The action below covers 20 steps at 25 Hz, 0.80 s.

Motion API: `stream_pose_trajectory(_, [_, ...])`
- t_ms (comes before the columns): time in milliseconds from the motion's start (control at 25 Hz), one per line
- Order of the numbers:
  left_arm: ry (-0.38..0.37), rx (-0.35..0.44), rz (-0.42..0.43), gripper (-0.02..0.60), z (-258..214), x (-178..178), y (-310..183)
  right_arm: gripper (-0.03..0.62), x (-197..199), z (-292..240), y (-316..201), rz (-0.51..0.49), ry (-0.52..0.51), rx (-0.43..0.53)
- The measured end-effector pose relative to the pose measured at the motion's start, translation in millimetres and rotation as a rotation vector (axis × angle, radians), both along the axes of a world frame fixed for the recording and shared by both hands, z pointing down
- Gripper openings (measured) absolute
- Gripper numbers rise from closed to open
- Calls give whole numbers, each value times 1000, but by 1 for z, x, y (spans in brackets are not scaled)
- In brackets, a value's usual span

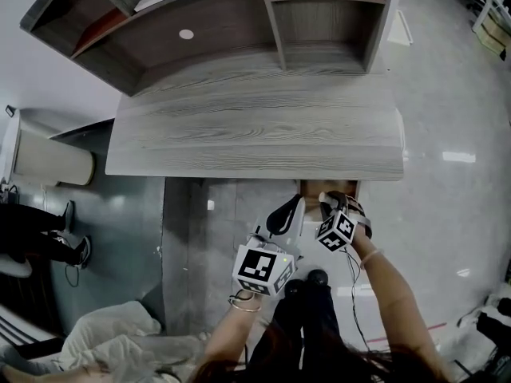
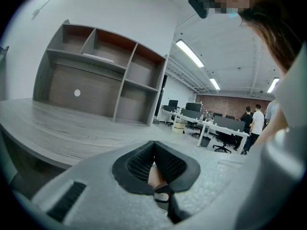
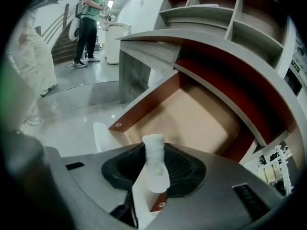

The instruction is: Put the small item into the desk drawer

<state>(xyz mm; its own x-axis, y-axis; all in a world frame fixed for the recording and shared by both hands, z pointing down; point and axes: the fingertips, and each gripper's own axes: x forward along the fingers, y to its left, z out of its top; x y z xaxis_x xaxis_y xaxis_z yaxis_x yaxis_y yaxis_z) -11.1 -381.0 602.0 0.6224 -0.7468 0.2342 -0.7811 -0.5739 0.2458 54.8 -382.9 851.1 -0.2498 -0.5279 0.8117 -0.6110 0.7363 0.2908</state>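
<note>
The small item is a white, rough-skinned stick with a rounded end. My right gripper is shut on it, and its top pokes out above the pads. Just beyond it, under the desk top, the desk drawer stands pulled out, with a tan floor and dark red sides and nothing lying in it. In the head view the right gripper holds the item at the drawer's front, below the desk's near edge. My left gripper hangs beside it to the left, and its pads meet with nothing between them.
The grey wood desk top carries a shelf unit at the back. A person's legs show at the left on the glossy floor. Office desks and chairs with people stand far off, and a bin is by the stairs.
</note>
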Motion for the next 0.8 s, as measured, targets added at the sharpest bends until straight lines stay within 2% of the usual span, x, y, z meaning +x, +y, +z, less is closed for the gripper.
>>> stream_pose_trajectory(800, [2,-43,-30,14,22,-10,2,117,1,32,1,18,27,-66])
